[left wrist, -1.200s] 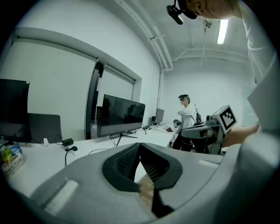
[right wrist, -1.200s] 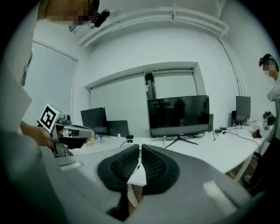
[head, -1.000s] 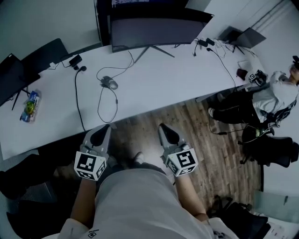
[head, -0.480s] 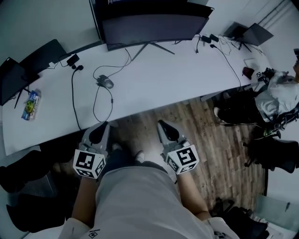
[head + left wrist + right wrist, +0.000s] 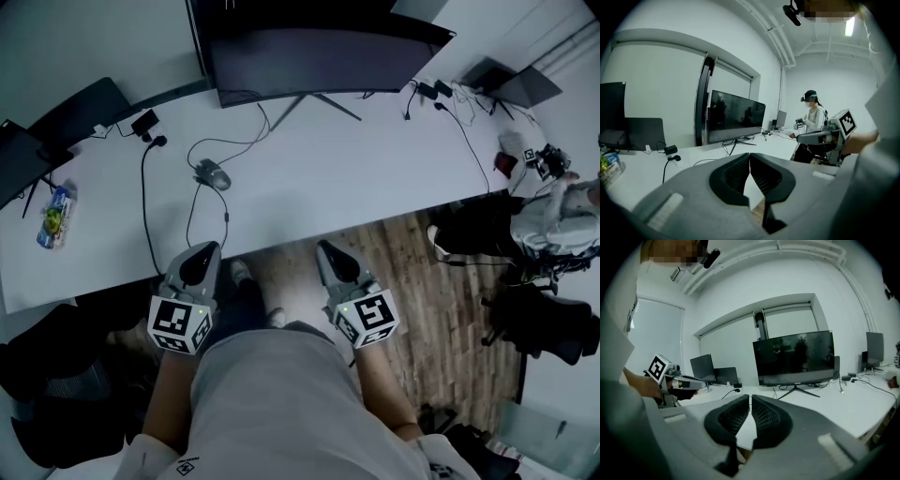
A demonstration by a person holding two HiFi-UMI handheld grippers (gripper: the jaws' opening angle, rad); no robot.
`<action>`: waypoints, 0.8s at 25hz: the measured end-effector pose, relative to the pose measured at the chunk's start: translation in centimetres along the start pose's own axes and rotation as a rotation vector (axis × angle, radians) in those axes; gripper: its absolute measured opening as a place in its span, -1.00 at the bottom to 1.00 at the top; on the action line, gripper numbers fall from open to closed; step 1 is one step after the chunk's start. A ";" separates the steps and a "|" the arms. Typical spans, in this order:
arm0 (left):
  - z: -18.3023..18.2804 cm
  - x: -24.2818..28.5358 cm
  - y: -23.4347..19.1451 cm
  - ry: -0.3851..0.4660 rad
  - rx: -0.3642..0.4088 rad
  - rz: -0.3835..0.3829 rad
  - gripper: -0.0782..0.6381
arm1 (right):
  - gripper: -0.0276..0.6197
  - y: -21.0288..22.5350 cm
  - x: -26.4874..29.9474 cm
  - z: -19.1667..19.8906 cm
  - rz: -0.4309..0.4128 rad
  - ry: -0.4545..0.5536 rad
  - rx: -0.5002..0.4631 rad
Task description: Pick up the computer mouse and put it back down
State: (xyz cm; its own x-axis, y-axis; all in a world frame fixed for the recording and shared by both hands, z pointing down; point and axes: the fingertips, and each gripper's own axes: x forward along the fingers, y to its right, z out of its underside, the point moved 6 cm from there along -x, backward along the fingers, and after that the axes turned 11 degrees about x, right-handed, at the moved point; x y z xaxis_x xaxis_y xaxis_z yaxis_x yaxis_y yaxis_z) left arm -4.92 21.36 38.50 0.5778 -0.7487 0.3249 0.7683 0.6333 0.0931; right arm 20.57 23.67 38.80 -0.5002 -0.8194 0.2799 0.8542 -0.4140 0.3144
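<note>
The left grey two-jaw gripper and the right grey two-jaw gripper hang low in front of the person, just short of the long white desk. Each has its jaws pressed together on nothing. Only the head view shows the small, rounded, dark grey corded computer mouse, lying on the desk beyond the left gripper, while the gripper views show the wide black monitor standing upright further back.
</note>
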 end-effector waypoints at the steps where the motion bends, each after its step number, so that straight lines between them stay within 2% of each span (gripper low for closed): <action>1: 0.1 0.6 -0.8 -0.003 -0.006 -0.002 -0.76 | -0.86 0.2 0.9 -0.3 -0.001 -0.008 -0.003; 12: 1.6 5.0 -11.0 -0.011 -0.108 -0.031 -0.76 | -0.86 -0.4 12.7 -4.6 -0.020 -0.061 -0.059; 20: 4.3 6.5 -15.1 -0.087 -0.163 -0.050 -0.76 | -0.86 -1.7 18.9 -5.6 -0.056 -0.087 -0.063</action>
State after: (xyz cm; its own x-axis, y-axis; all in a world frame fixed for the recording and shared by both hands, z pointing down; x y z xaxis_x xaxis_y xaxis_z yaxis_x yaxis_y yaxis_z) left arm -13.98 7.73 43.21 0.5170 -0.7545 0.4044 0.8342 0.5499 -0.0404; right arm 10.45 6.69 38.43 -0.5552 -0.7580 0.3424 0.8307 -0.4843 0.2746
